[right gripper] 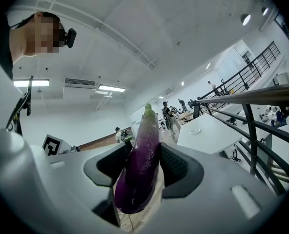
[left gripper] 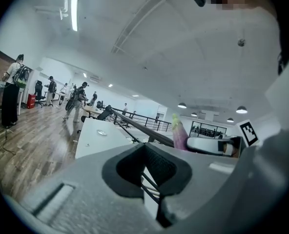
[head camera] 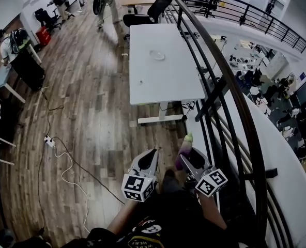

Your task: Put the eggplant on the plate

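Observation:
A long purple eggplant [right gripper: 143, 150] with a green stem stands upright between the pads of my right gripper [right gripper: 145, 167], which is shut on it. From the head view that eggplant [head camera: 185, 146] pokes up out of the right gripper [head camera: 189, 156], held close in front of the person's body. My left gripper [head camera: 148, 161] is beside it, shut with nothing in it [left gripper: 147, 167]. The clear plate [head camera: 157, 55] lies on a white table [head camera: 166, 84] some way ahead, far from both grippers. In the left gripper view the plate [left gripper: 101, 132] shows small on the tabletop.
A black metal railing [head camera: 230, 89] runs along the right, with a drop to a lower floor beyond it. On the wooden floor to the left lie a white cable and power strip [head camera: 49, 141]. Office chairs [head camera: 142, 17] stand behind the table; people stand at far desks.

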Demonstrator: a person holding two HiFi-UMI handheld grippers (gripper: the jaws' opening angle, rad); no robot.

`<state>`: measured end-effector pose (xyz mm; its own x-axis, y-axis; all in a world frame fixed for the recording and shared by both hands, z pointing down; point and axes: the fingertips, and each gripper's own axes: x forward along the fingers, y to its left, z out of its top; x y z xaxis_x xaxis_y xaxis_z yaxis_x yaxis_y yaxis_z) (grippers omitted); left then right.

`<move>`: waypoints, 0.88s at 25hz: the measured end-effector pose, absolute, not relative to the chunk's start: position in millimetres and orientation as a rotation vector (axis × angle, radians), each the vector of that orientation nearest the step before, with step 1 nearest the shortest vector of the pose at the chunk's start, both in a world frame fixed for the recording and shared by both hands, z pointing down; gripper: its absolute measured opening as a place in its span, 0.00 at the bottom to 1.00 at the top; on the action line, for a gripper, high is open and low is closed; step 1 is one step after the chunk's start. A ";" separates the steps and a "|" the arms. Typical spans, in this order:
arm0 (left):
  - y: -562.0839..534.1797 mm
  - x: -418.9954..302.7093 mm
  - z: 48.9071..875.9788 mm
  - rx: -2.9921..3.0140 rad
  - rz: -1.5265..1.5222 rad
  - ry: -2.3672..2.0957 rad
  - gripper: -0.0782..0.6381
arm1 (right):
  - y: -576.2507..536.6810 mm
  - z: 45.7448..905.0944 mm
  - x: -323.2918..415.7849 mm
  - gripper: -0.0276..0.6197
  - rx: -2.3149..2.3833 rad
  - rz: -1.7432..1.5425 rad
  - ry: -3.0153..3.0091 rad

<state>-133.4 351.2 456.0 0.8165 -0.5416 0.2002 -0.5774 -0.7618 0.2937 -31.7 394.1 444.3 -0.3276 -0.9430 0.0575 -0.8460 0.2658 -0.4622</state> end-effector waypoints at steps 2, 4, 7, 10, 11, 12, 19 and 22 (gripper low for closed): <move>340.9 -120.6 459.7 2.673 0.159 -0.834 0.12 | 381.0 449.6 -22.2 0.38 -1.651 -0.633 2.311; 327.8 -105.4 462.5 2.690 0.168 -0.823 0.12 | 364.3 453.9 -10.1 0.38 -1.643 -0.644 2.318; 302.6 -84.8 464.5 2.717 0.161 -0.836 0.12 | 337.0 460.1 7.6 0.38 -1.611 -0.640 2.333; 276.0 -57.7 461.7 2.716 0.161 -0.858 0.12 | 310.0 456.1 29.4 0.38 -1.590 -0.634 2.348; 266.3 -47.8 460.8 2.709 0.168 -0.870 0.12 | 300.9 454.0 38.6 0.38 -1.580 -0.632 2.353; 258.1 -38.9 461.1 2.699 0.178 -0.878 0.12 | 292.8 452.6 46.5 0.38 -1.567 -0.633 2.357; 215.1 -0.3 455.4 2.667 0.148 -0.953 0.12 | 248.1 455.8 82.4 0.38 -1.499 -0.647 2.398; 199.3 10.0 457.0 2.683 0.172 -0.948 0.12 | 232.8 456.1 91.7 0.38 -1.494 -0.674 2.388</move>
